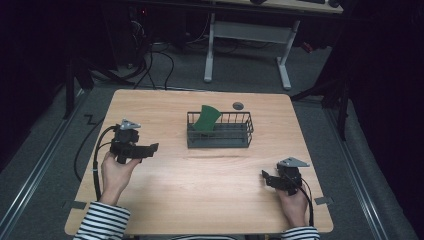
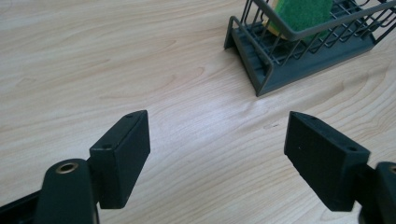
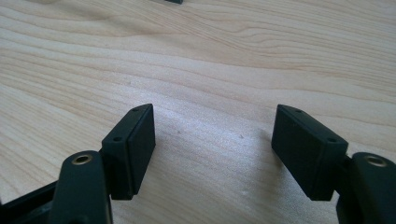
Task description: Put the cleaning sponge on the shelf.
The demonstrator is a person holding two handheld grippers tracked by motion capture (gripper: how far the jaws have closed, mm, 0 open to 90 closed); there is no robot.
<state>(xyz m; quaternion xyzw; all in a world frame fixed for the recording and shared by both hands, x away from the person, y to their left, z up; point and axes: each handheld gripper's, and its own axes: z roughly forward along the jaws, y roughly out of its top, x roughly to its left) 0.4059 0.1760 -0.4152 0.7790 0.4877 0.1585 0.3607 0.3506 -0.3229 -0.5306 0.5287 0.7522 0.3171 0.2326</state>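
Green sponge (image 1: 206, 119) standing on edge inside the wire basket (image 1: 244, 131), at its left end, leaning against the back rail. Long axis running up out of the basket and tilted, top edge poking above the rim and leaning toward the right in the high view. Broad green face turned toward the person's side of the table. In the left gripper view, sponge (image 2: 301, 13) again seen behind the basket's wires (image 2: 261, 60), a thin yellow layer showing along its lower left edge.

Basket sitting near the middle of the wooden table (image 1: 200, 200), slightly toward the far side, long side running across the table. Dark grey tray forming its base. Nothing else visible in the basket beside the sponge, though the right part of its floor is dim and hard to read.

Small dark round object (image 1: 238, 105) lying on the table just behind the basket's right end, apart from it; too small to identify.

Left gripper (image 1: 152, 147) held above the table left of the basket, well apart from it, pointing toward it. Jaws spread wide in the left gripper view (image 2: 217, 144), bare wood between them, gripping nothing.

Right gripper (image 1: 265, 176) low near the table's front right, pointing left. Jaws likewise wide apart (image 3: 214, 144), only table grain between the pads.
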